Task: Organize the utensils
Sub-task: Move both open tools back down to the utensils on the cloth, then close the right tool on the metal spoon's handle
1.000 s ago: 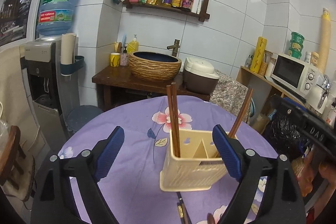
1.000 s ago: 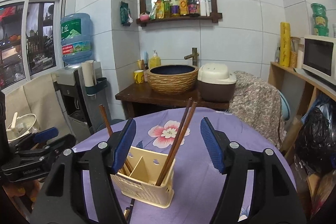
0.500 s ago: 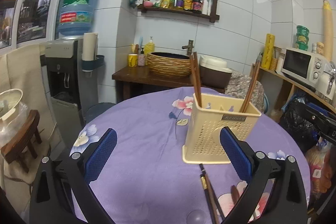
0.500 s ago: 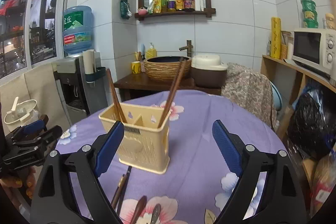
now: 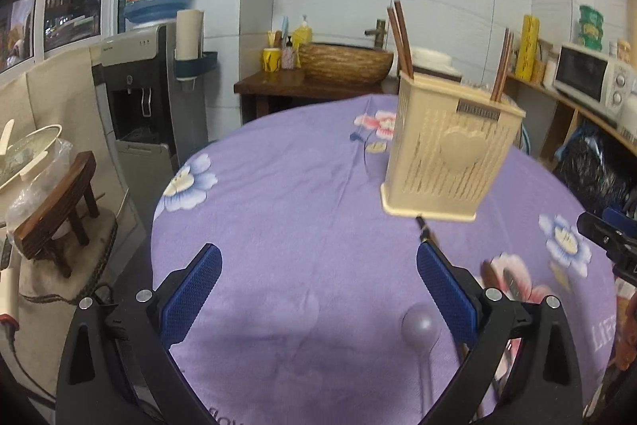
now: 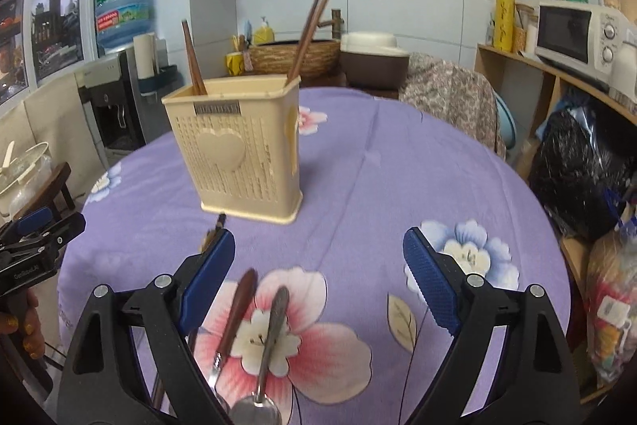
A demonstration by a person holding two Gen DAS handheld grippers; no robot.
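A cream plastic utensil holder stands on the purple flowered tablecloth with brown chopsticks upright in two of its compartments. My left gripper is open and empty, low over the cloth, left of and nearer than the holder. A translucent purple spoon lies by its right finger. My right gripper is open and empty above a wooden-handled utensil and a metal spoon lying on the cloth. A dark chopstick tip lies in front of the holder.
The round table's edge drops off at right beside a black bag. A small wooden stool and a water dispenser stand left of the table. A sink counter is behind.
Both grippers have pulled back and down from the holder toward the near side of the table. The loose utensils on the cloth have come into view. Both stay open.
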